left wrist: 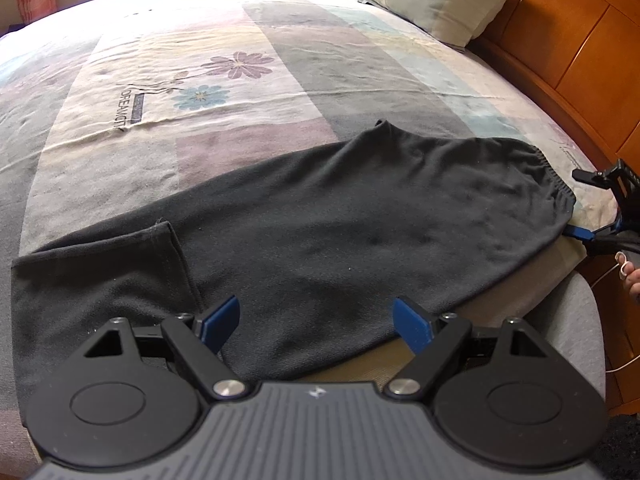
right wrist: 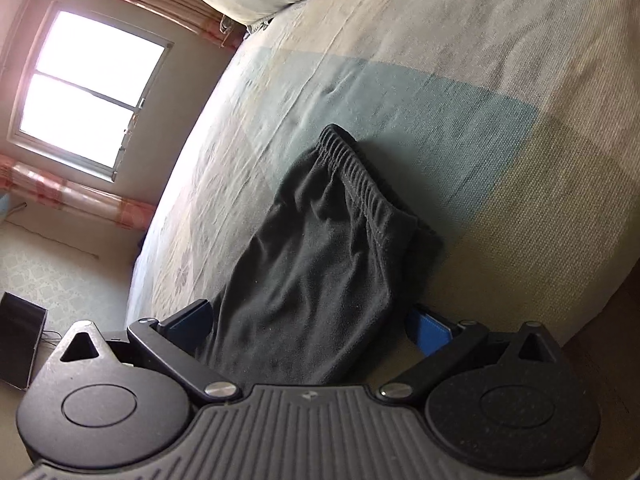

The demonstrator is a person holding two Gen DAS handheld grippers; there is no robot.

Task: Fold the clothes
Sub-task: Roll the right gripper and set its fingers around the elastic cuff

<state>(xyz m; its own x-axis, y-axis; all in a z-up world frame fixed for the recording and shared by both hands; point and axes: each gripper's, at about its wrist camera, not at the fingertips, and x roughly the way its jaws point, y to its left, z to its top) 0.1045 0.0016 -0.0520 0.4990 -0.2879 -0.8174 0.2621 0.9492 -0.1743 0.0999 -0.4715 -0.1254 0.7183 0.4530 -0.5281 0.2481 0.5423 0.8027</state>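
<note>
The dark trousers (left wrist: 320, 216) lie flat on the bed (left wrist: 160, 80) near its front edge, long axis running along that edge, waistband (right wrist: 360, 168) toward the right hand. The right gripper (right wrist: 312, 328) stands wide apart, straddling the waist end, pads not pressing cloth. The left gripper (left wrist: 316, 320) hangs open above the mid-leg, holding nothing. The right hand is nearer a graspable end.

The dark grey, matt, fleecy cloth trousers (left wrist: 320, 240) have a ribbed elastic waistband. They lie on a pastel patchwork woven cotton bedsheet (left wrist: 200, 80), faintly creased. At two o'clock stands a glossy orange-brown wooden headboard (left wrist: 568, 40).
</note>
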